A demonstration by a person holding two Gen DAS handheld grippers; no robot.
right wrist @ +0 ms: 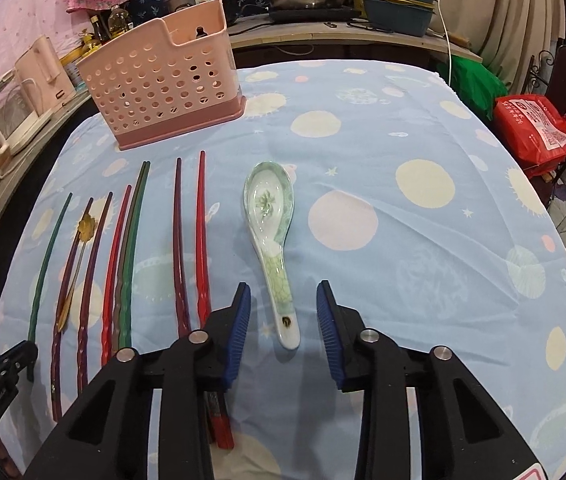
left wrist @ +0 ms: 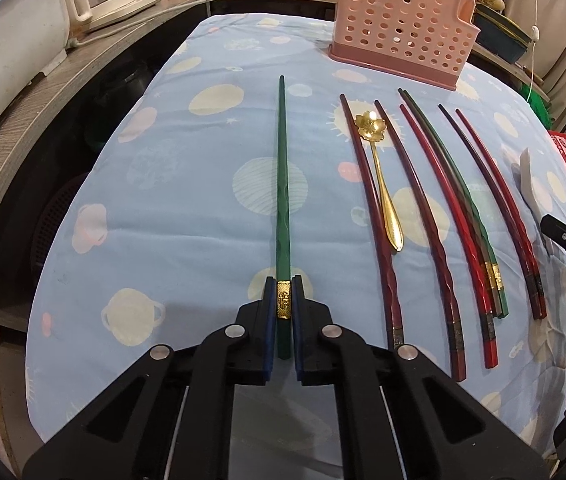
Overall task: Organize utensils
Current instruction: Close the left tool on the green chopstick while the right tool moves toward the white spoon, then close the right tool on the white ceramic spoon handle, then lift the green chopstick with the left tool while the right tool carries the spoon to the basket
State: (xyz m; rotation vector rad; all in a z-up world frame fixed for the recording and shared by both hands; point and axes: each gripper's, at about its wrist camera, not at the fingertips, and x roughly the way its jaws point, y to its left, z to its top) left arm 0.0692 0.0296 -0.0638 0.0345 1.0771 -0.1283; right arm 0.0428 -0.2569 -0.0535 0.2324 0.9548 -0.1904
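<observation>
The jaws of the left gripper (left wrist: 283, 300) are closed narrowly on the green chopstick (left wrist: 282, 184), gripped at its gold band near the thick end; the chopstick is laid flat on the tabletop (left wrist: 163, 208) and is pointed away toward the far edge. The jaws of the right gripper (right wrist: 283, 320) are spread wide, and nothing is held between them; the handle of the ceramic spoon (right wrist: 273, 240) is seen lying in the gap, untouched by either blue pad.

To the right of the green chopstick, a row of dark red, red and green chopsticks (left wrist: 435, 220) is laid out roughly parallel, with a gold flower-shaped spoon (left wrist: 381, 176) placed between the two leftmost dark red ones. The ceramic spoon is set bowl-up just to the right of that row.

The tabletop is covered by a light blue cloth printed with planets. At its far side, behind the chopstick tips, a pink perforated utensil holder (right wrist: 163, 84) is stood upright on its darker pink base.
</observation>
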